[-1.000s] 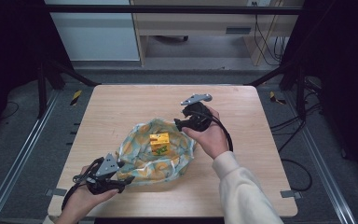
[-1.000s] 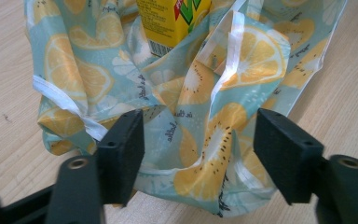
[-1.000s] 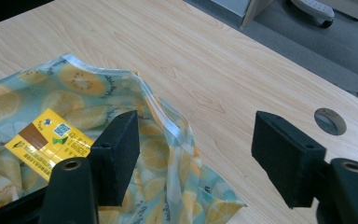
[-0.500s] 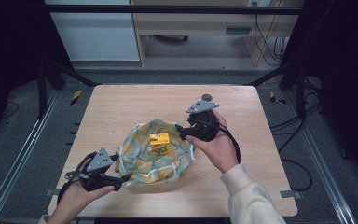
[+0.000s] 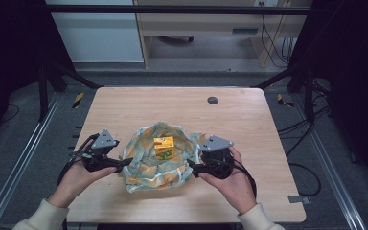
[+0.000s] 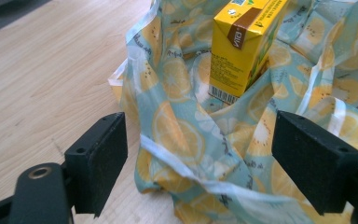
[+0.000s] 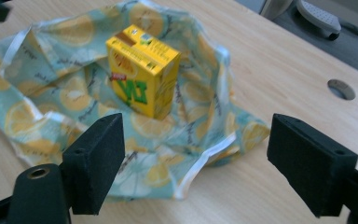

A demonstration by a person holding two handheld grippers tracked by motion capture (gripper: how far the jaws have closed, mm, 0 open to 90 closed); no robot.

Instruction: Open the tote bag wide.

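A teal cloth (image 5: 148,167) printed with lemon slices lies crumpled on the wooden table (image 5: 172,105). A yellow drink carton (image 5: 163,146) stands upright in the middle of the cloth. My left gripper (image 5: 124,163) is at the cloth's left edge. Its jaws have just been opening, and a fold of cloth (image 6: 177,135) lies loose between them in front of the carton (image 6: 242,42). My right gripper (image 5: 191,167) is at the cloth's right edge. Its jaws have also just been opening, above the cloth's hem (image 7: 205,154), with the carton (image 7: 142,70) beyond.
A round cable hole (image 5: 212,100) sits in the table's far part, right of centre. A wooden desk (image 5: 201,28) and a white cabinet (image 5: 96,28) stand beyond the table. Metal floor rails (image 5: 24,158) run along both sides. A chair base (image 7: 321,16) is off the table's edge.
The right gripper came from the cloth's far right corner toward the person, to the near right edge. The left gripper drew slightly left and up. Both pairs of jaws stand wider.
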